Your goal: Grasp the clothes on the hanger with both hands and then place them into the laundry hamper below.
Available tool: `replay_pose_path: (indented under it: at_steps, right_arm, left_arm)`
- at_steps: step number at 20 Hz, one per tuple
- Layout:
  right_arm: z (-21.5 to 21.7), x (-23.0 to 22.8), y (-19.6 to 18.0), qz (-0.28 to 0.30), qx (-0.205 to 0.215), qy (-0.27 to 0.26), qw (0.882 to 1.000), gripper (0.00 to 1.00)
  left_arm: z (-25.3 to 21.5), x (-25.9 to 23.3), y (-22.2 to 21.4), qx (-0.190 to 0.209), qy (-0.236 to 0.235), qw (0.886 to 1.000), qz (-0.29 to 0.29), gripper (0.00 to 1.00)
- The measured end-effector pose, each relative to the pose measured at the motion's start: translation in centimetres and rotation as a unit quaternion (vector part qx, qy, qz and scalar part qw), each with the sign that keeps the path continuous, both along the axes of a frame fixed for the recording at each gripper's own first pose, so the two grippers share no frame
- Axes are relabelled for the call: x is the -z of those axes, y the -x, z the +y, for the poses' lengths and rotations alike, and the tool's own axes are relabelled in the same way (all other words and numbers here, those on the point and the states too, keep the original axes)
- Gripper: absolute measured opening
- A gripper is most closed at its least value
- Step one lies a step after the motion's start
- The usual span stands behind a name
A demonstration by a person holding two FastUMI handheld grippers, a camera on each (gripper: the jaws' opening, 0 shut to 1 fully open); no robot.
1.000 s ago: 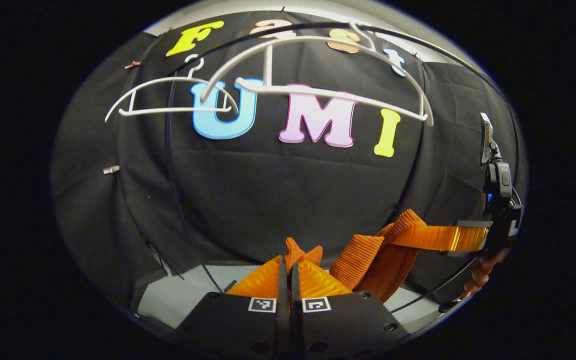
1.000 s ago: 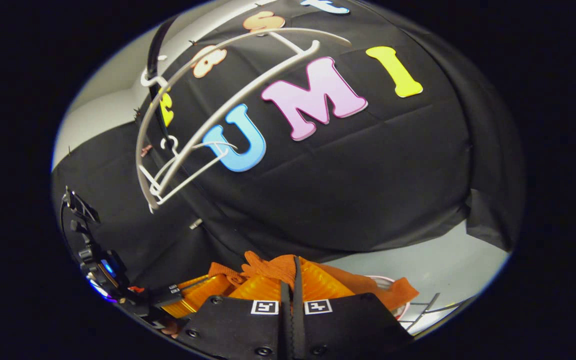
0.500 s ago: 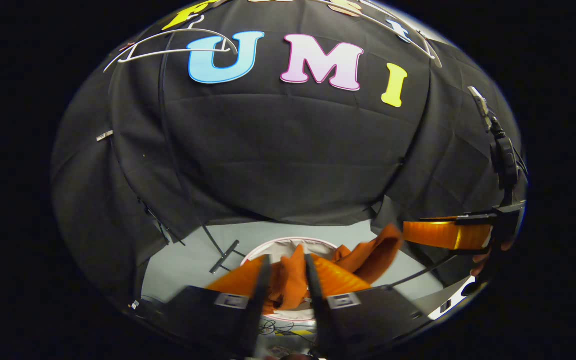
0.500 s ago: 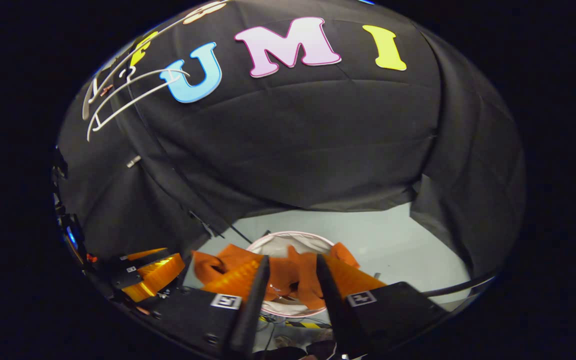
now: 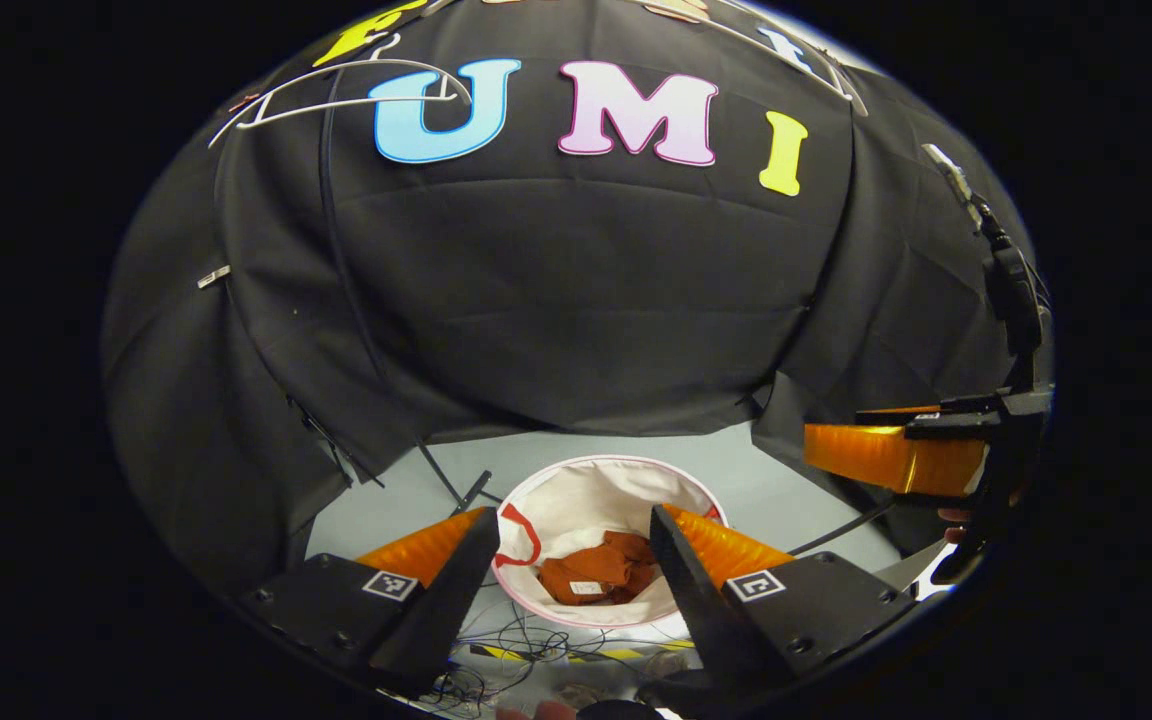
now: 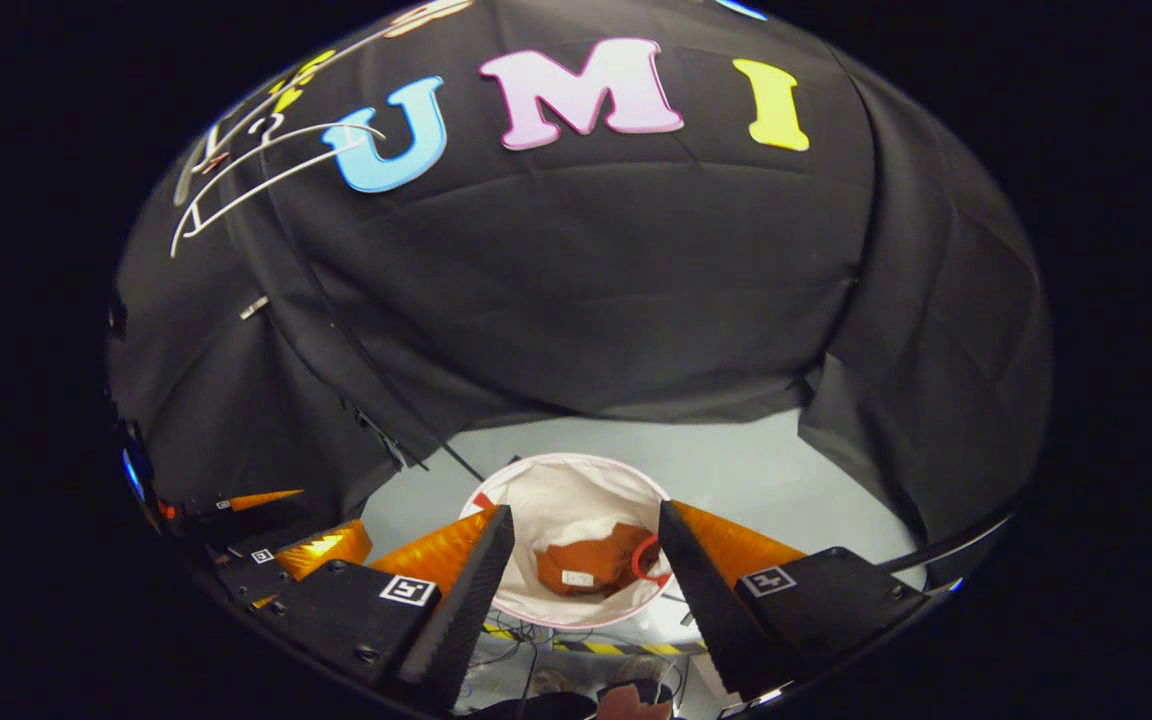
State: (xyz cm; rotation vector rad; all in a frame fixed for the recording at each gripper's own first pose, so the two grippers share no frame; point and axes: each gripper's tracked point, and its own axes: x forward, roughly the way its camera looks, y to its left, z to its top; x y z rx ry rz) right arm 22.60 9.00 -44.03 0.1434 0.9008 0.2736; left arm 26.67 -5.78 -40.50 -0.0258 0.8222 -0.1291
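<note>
Left gripper (image 5: 572, 535) with its fingers spread wide and nothing between them, poised above the laundry hamper (image 5: 604, 478), whose round white rim lies directly ahead in the gap between the fingertips. The orange clothes (image 5: 601, 578) lie crumpled at the bottom of the hamper, well below both grippers and apart from them. Right gripper (image 6: 586, 530) likewise spread apart and holding nothing, with the same hamper (image 6: 566, 470) framed between its fingers and the clothes (image 6: 591, 565) inside, a small white tag showing on the fabric. In the left gripper view the right gripper (image 5: 886, 455) appears far to the right, level with the hamper's far side; in the right gripper view the left gripper (image 6: 321, 545) sits low at the left. White hangers (image 5: 356, 85) hang bare high above and to the left; cables (image 5: 536, 655) lie on the floor just beneath the hamper
</note>
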Motion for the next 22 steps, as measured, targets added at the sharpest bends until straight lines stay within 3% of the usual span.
replay_pose_path:
  at_steps: [1,2,8,13,22]
  right_arm:
    - [0.2,-0.2,-0.1,-0.012,-0.012,0.005,1.000,0.87]
    - [0.3,-0.3,0.0,-0.019,-0.021,0.012,1.000,0.95]
    - [0.4,-1.9,0.8,-0.028,-0.003,0.005,1.000,0.96]
    - [0.9,-6.5,-0.2,-0.108,-0.036,0.045,0.992,0.98]
    - [2.6,-14.2,-0.6,-0.177,-0.003,0.028,0.984,0.98]
  left_arm:
    - [0.1,-0.5,0.0,-0.001,0.000,1.000,-0.005,0.96]
    - [0.2,-1.0,0.0,-0.001,0.001,1.000,-0.011,0.96]
    - [0.9,-3.1,0.4,-0.007,-0.003,0.999,-0.036,0.96]
    - [1.7,-7.1,-0.1,-0.012,-0.003,0.997,-0.076,0.96]
    - [3.9,-16.1,-1.1,-0.022,0.009,0.988,-0.154,0.96]
